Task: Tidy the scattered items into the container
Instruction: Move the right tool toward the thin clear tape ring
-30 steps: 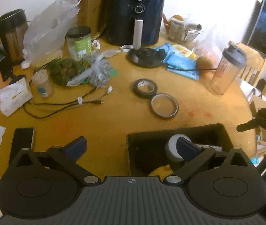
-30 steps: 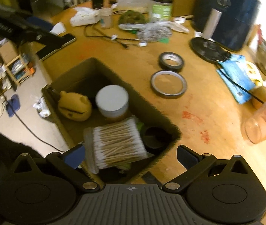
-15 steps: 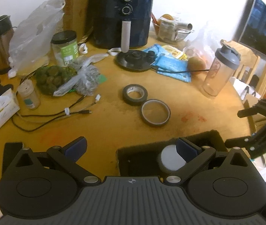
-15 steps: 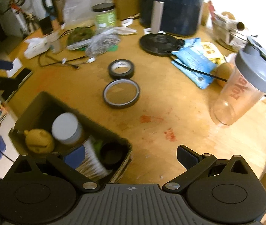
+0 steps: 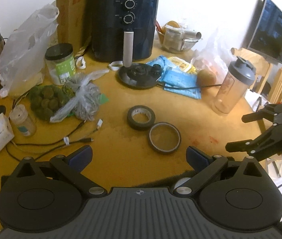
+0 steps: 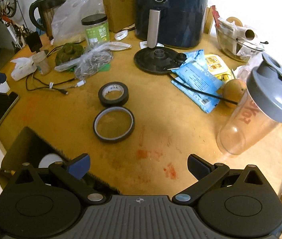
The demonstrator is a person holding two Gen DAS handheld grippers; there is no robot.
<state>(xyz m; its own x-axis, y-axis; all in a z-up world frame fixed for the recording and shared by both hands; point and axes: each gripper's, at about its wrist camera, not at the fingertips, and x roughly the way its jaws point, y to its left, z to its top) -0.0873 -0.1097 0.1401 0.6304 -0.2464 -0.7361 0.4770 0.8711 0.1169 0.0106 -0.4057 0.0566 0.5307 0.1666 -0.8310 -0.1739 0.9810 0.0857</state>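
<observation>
Both tools gape (empty) – tape rolls point(image 6: 113, 93) touching

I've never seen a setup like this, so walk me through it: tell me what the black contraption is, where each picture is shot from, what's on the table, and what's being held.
There is no robot arm: a person holds a two-finger gripper in each hand. Each carries a fisheye camera looking forward along its fingers, so one picture shows the left gripper and the other the right gripper. Both are open and hold nothing. On the round wooden table lie a black tape roll and a thin tape ring, close together amid kitchen clutter. The dark container sits at the table's near edge, already holding some things.
</observation>
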